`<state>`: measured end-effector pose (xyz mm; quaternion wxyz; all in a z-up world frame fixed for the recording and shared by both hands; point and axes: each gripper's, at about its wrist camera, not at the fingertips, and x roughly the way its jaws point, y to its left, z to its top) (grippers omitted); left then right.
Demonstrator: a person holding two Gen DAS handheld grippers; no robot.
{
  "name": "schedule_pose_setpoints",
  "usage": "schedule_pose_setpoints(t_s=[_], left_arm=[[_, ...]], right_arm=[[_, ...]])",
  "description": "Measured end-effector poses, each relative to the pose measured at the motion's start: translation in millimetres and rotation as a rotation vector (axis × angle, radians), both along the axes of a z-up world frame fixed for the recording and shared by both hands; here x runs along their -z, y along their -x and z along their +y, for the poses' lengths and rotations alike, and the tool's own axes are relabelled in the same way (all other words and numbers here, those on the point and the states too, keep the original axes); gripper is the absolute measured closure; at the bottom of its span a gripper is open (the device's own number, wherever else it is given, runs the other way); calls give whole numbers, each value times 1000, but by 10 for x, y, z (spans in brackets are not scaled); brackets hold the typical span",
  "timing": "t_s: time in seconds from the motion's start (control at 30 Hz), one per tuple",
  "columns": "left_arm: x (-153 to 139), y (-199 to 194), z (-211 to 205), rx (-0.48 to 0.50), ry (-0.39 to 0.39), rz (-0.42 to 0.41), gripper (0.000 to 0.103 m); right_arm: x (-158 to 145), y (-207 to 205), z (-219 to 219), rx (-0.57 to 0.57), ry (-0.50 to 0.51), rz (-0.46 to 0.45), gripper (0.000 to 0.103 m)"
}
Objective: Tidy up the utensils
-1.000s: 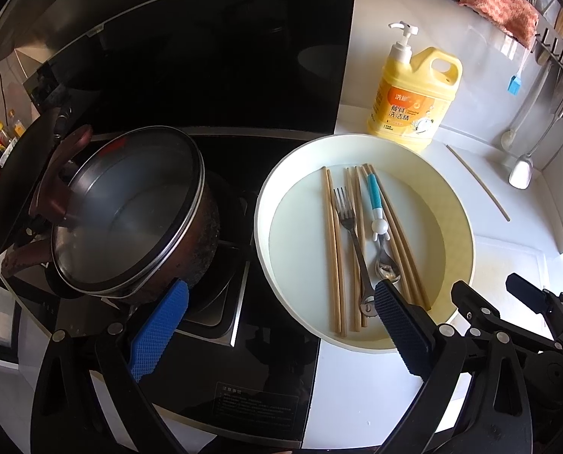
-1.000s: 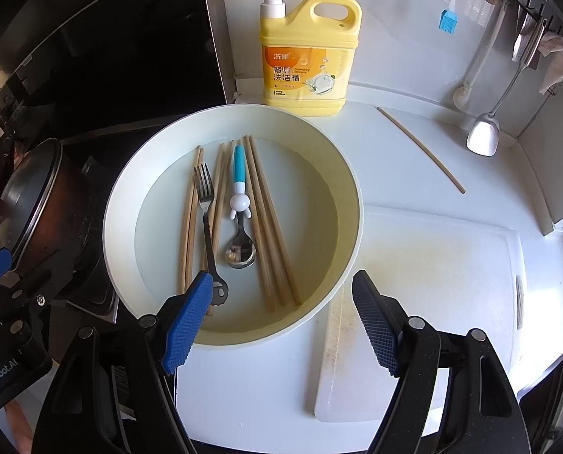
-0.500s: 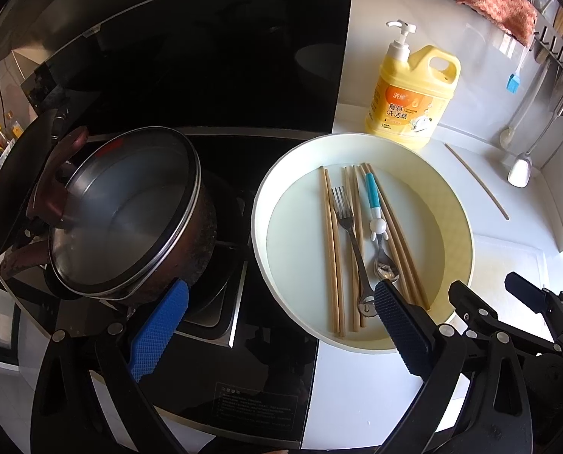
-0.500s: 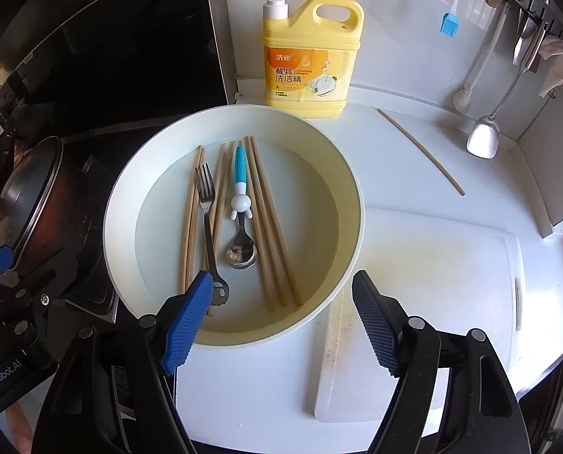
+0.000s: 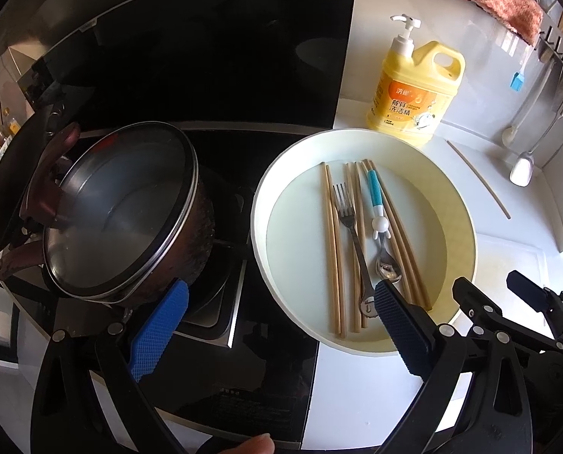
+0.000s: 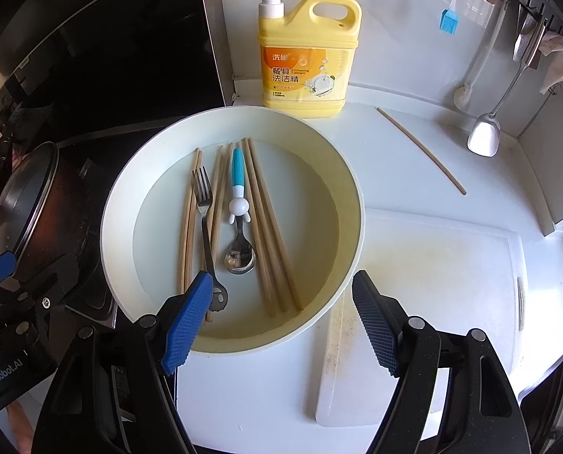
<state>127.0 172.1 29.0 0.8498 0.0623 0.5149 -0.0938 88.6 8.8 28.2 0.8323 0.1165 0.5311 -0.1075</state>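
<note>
Near the basin (image 6: pixel 351 204) holding fork (image 6: pixel 205 227), spoon (image 6: pixel 239 219) and chopsticks (image 6: pixel 270 234), left gripper (image 5: pixel 277 325) and right gripper (image 6: pixel 281 321) hover released, empty.

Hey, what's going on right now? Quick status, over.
Both grippers open, empty: left gripper, right gripper. Fork, spoon, chopsticks untouched in white basin. Nothing blocking.

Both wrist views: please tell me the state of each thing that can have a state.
left hand-held gripper: open, holding nothing
right hand-held gripper: open, holding nothing
white basin: holds the utensils
fork: lying flat in the basin
blue-handled spoon: lying in the basin, bowl up
pot: covered with a glass lid
dish soap bottle: upright
</note>
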Motion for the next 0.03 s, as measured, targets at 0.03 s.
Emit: schedule_pose_setpoints(t_s=[0.03], left_arm=[[5, -5, 0, -1, -3, 0, 6]], right_arm=[[6, -3, -9, 2, -3, -1, 30]])
